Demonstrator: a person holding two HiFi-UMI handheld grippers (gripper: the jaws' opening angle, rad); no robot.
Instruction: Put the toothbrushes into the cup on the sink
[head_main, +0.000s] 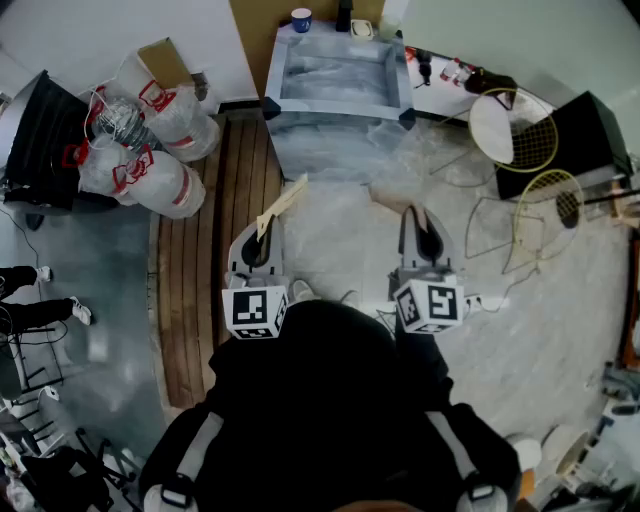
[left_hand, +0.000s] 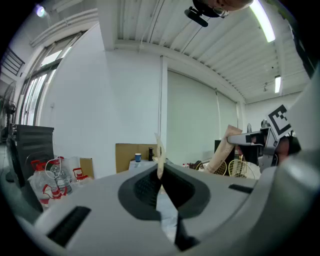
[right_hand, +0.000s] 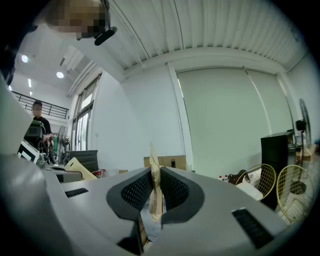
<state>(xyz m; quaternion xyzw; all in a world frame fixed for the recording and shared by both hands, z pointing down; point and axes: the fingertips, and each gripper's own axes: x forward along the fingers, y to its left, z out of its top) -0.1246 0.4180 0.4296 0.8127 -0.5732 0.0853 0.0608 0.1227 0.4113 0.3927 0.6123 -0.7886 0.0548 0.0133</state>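
My left gripper (head_main: 262, 228) is shut on a toothbrush in a pale tan paper pack (head_main: 282, 204) that sticks out forward and to the right. In the left gripper view the pack (left_hand: 160, 150) stands upright between the closed jaws (left_hand: 160, 175). The right gripper (head_main: 416, 214) is shut on a second tan toothbrush pack (right_hand: 154, 192), pinched between its ribbed pads (right_hand: 140, 190). Both grippers hover over the floor, well short of the sink (head_main: 335, 108). A blue cup (head_main: 301, 19) stands at the sink's far left corner, also in the left gripper view (left_hand: 138, 157).
Large water bottles (head_main: 150, 130) lie at the left beside a wooden floor strip (head_main: 230, 200). Wire-frame chairs (head_main: 525, 130) and a black box (head_main: 590, 130) stand at the right. Small items sit on a counter (head_main: 450, 75) right of the sink. A person (right_hand: 37, 130) stands far off.
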